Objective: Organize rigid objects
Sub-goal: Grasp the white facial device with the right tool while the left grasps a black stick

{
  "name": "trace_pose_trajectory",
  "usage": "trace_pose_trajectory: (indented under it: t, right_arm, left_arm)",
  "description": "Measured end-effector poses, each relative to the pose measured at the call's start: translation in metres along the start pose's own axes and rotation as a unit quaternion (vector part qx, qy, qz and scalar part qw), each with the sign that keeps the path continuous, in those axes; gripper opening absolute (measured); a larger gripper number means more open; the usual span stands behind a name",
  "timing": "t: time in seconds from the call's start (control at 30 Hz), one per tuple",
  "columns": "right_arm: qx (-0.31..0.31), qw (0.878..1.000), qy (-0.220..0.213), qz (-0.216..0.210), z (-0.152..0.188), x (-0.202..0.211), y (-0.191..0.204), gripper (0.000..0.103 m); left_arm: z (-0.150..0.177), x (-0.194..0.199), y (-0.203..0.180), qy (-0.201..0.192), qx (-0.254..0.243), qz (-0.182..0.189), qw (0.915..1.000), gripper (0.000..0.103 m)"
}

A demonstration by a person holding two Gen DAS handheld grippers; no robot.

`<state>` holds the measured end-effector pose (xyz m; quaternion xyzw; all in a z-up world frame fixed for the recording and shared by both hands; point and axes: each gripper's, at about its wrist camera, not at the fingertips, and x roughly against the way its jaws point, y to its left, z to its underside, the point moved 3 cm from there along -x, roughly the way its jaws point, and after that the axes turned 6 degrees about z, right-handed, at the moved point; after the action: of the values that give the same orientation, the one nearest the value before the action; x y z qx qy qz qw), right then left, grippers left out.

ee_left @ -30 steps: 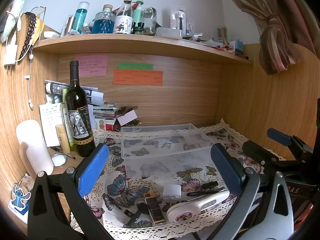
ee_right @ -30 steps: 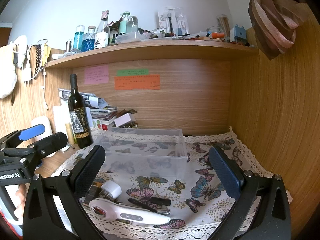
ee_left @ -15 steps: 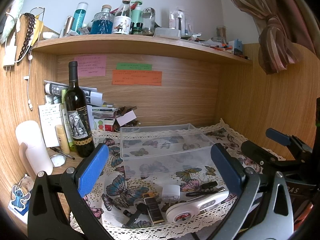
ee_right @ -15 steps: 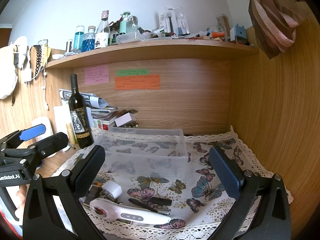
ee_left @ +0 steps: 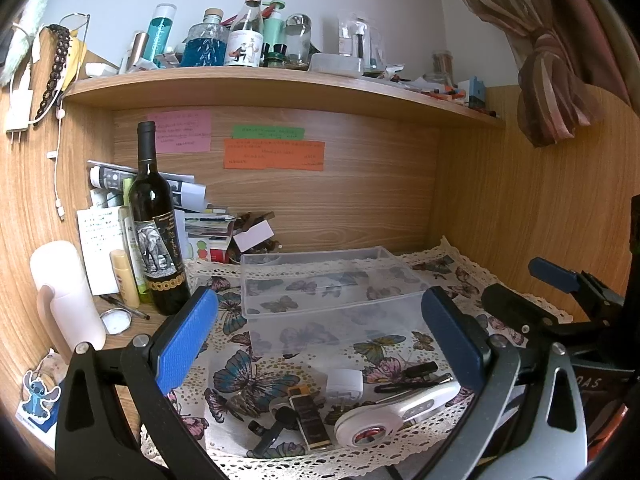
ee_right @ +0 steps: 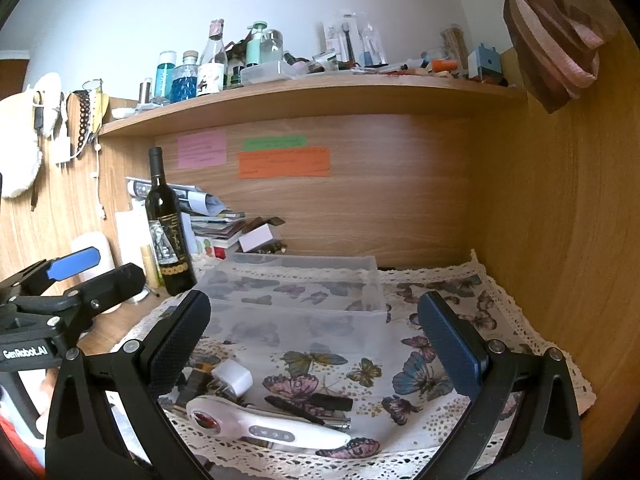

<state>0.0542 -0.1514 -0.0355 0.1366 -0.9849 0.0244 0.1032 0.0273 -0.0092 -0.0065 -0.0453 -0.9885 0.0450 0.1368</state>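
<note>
A clear plastic box (ee_left: 332,284) (ee_right: 296,292) stands empty on the butterfly cloth (ee_left: 248,376). In front of it lie small items: a white handheld device (ee_left: 396,410) (ee_right: 264,428), a white plug adapter (ee_left: 344,382) (ee_right: 232,376), a black and gold lighter-like item (ee_left: 308,416), a black pen (ee_right: 304,410) and a black clip (ee_left: 412,374). My left gripper (ee_left: 320,340) is open and empty, above the small items. My right gripper (ee_right: 316,344) is open and empty, in front of the box. Each gripper shows at the edge of the other's view.
A dark wine bottle (ee_left: 156,224) (ee_right: 168,232), a white bottle (ee_left: 66,296), tubes, a small mirror and stacked papers stand at the left. A cluttered shelf (ee_left: 280,88) runs overhead. A wooden side wall (ee_right: 560,240) closes the right.
Both grippers have stayed open and have barely moved. The objects on the cloth have not moved.
</note>
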Motion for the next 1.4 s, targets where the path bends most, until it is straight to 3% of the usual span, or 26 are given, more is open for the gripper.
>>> trace_pose_trajectory:
  t: [0.1,0.13,0.17,0.3,0.7,0.87,1.03,1.4]
  right_arm:
    - [-0.002,1.000,0.006,-0.005,0.002,-0.004,-0.003,0.102]
    - [-0.002,1.000,0.009,-0.006,0.003,-0.006,-0.004,0.100]
    - [-0.002,1.000,0.013,-0.009,0.005,-0.007,-0.005,0.097]
    - [-0.005,0.998,0.045,-0.032,0.016,-0.018,-0.008,0.086]
    - [0.020,0.984,0.146,-0.098,0.064,-0.047,0.020,0.086]
    - [0.053,0.974,0.180,-0.127,0.080,-0.057,0.038,0.086]
    - [0.096,0.967,0.198,-0.130,0.090,-0.068,0.049,0.087]
    - [0.119,0.958,0.215,-0.149,0.099,-0.086,0.057,0.081]
  left_arm:
    - [0.001,-0.001,0.008,0.001,0.006,-0.002,1.0000,0.101]
    - [0.001,-0.001,0.011,0.002,0.007,-0.008,0.9999,0.095]
    - [0.002,-0.002,0.015,0.005,0.008,-0.011,0.9999,0.089]
    - [0.009,-0.007,0.034,0.029,0.020,-0.020,0.9992,0.083]
    - [0.069,-0.027,0.072,0.132,0.041,-0.044,0.9894,0.066]
    - [0.091,-0.039,0.074,0.176,0.046,-0.026,0.9830,0.055]
    - [0.110,-0.052,0.075,0.220,0.053,0.000,0.9741,0.037]
    - [0.123,-0.059,0.063,0.241,0.035,0.029,0.9696,0.036]
